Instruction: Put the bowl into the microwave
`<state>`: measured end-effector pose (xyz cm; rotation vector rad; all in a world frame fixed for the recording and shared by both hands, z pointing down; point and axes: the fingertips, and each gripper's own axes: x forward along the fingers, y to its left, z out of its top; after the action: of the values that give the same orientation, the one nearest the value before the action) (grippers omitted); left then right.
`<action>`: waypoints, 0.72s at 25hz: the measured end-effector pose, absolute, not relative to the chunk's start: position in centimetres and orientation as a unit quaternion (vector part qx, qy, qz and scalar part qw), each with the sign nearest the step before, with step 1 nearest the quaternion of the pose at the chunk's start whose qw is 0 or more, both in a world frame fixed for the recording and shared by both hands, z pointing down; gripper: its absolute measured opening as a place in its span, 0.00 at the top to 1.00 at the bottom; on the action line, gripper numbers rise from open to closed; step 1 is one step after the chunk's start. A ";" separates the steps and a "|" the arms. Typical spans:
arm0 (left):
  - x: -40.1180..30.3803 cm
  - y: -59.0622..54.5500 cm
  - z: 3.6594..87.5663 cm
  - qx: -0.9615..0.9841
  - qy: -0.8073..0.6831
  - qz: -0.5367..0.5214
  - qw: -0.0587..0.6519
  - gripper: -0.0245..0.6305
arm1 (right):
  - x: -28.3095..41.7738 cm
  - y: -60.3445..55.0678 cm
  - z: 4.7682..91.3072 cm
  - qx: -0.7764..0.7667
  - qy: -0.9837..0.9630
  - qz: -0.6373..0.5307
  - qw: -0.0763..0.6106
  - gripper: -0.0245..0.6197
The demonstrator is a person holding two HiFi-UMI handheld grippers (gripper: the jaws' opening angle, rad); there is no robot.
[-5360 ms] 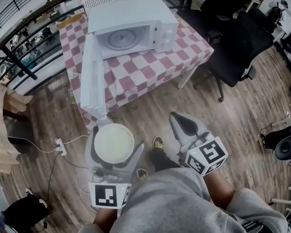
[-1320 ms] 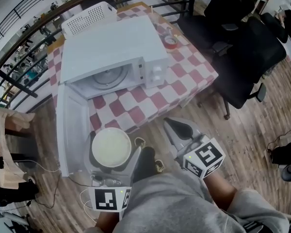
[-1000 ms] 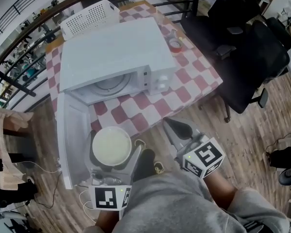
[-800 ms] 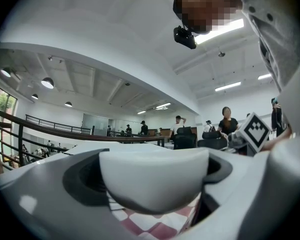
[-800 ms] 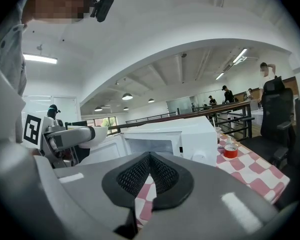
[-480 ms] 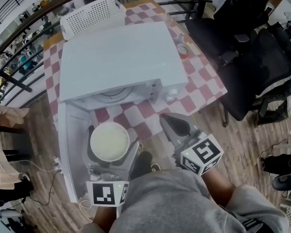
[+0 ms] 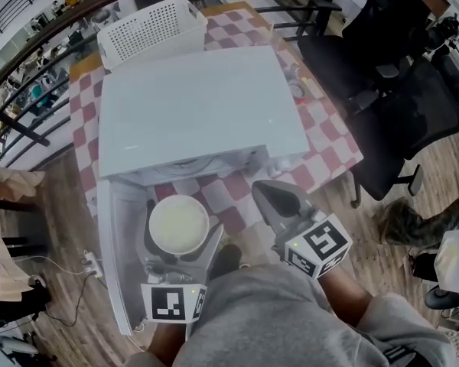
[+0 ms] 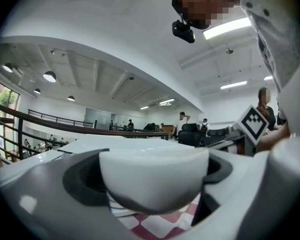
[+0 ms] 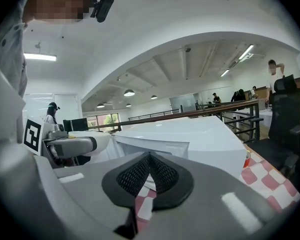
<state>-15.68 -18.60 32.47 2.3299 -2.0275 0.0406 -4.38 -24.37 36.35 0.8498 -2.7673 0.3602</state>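
A white bowl (image 7: pixel 178 224) sits level between the jaws of my left gripper (image 7: pixel 177 228), which is shut on it. In the left gripper view the bowl (image 8: pixel 154 176) fills the middle, its sides pressed by the dark pads. The bowl hangs just in front of the white microwave (image 7: pixel 199 111), beside its open door (image 7: pixel 119 258) that swings out to the left. The cavity mouth is mostly hidden under the microwave's top. My right gripper (image 7: pixel 269 198) is shut and empty, held to the right of the bowl over the checked tablecloth (image 7: pixel 329 140). From the right gripper view the microwave (image 9: pixel 190 134) lies ahead.
A white plastic basket (image 7: pixel 151 23) stands behind the microwave. A roll of tape (image 7: pixel 297 90) lies on the cloth at the right. Black office chairs (image 7: pixel 402 90) crowd the table's right side. A dark railing (image 7: pixel 30 82) runs along the back left.
The microwave has drawn closer and fills more of the head view. The bowl in my left gripper has moved up to the front of the open microwave. My right gripper kept its place.
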 end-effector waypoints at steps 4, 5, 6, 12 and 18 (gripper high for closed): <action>-16.5 -19.8 33.3 0.755 -0.655 0.020 0.032 0.16 | -5.4 -25.5 36.6 0.291 -0.943 0.123 0.106 0.97; -16.8 -20.0 33.6 0.755 -0.655 0.022 0.032 0.16 | -5.7 -25.7 36.7 0.291 -0.943 0.123 0.105 0.97; -17.0 -20.2 33.8 0.756 -0.654 0.025 0.031 0.16 | -5.9 -25.8 36.7 0.291 -0.943 0.124 0.104 0.97; -18.3 -21.1 34.9 0.756 -0.653 0.033 0.035 0.16 | -6.9 -26.7 36.6 0.296 -0.942 0.118 0.106 0.97; -18.6 -21.2 35.3 0.757 -0.652 0.033 0.035 0.16 | -7.2 -26.8 36.4 0.299 -0.941 0.113 0.110 0.97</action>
<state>-18.62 -21.18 35.26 2.3265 -2.0034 0.1002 -7.21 -26.76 36.36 0.8775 -2.7662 0.3318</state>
